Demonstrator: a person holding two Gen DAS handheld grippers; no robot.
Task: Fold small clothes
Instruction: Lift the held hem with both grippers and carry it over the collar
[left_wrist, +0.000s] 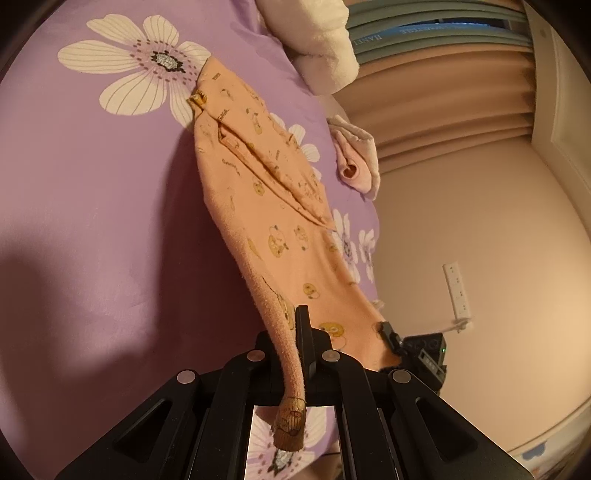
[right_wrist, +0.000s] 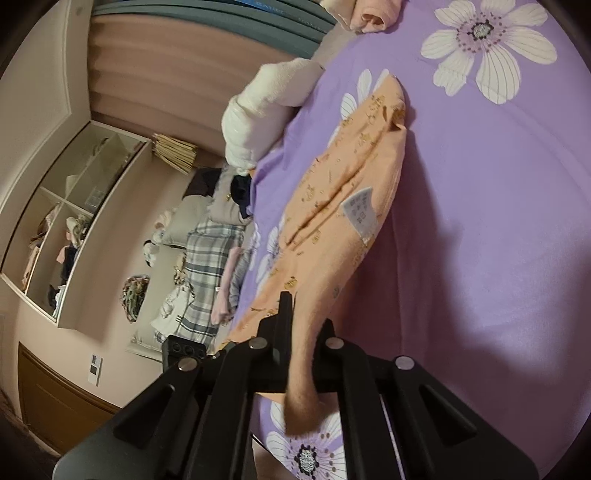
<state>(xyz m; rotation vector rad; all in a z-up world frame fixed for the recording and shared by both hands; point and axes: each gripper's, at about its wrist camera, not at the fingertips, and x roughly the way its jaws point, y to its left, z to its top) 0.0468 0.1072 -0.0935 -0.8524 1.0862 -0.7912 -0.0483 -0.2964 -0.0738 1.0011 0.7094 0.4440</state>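
A small orange garment (left_wrist: 266, 206) with yellow cartoon prints is held up over the purple flowered bedsheet (left_wrist: 92, 192). My left gripper (left_wrist: 291, 332) is shut on one ribbed cuffed end of it. My right gripper (right_wrist: 301, 332) is shut on another edge of the same orange garment (right_wrist: 343, 195), whose white care label (right_wrist: 360, 214) shows. The right gripper also shows in the left wrist view (left_wrist: 391, 336), at the garment's other corner. The far end of the garment rests on the sheet (right_wrist: 498, 221).
A folded cream towel (left_wrist: 321, 48) and a folded pink garment (left_wrist: 354, 158) lie on the bed's far side. Beyond the bed edge are a heap of plaid and other clothes (right_wrist: 210, 258), an open shelf unit (right_wrist: 74, 206) and curtains (left_wrist: 443, 103).
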